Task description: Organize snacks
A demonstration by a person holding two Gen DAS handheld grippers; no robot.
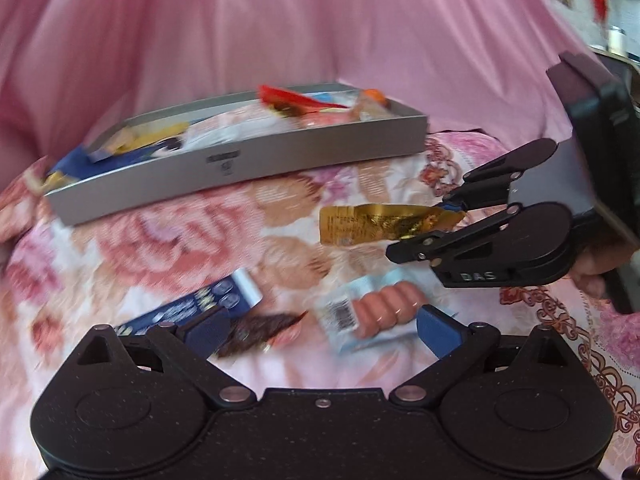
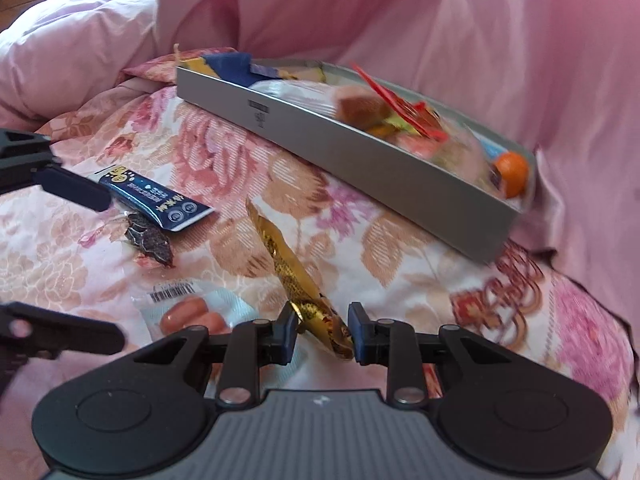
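Observation:
A grey tray with several snacks in it lies on a floral bedspread; it also shows in the right wrist view. My right gripper is shut on a gold foil packet and holds it above the bedspread, short of the tray; the packet also shows in the left wrist view, with the right gripper at its end. My left gripper is open and empty, low over a sausage pack and a dark dried snack. A blue packet lies at its left.
The blue packet, the dark snack and the sausage pack lie loose on the bedspread. A pink quilt rises behind the tray. The left gripper's fingers enter the right wrist view at left.

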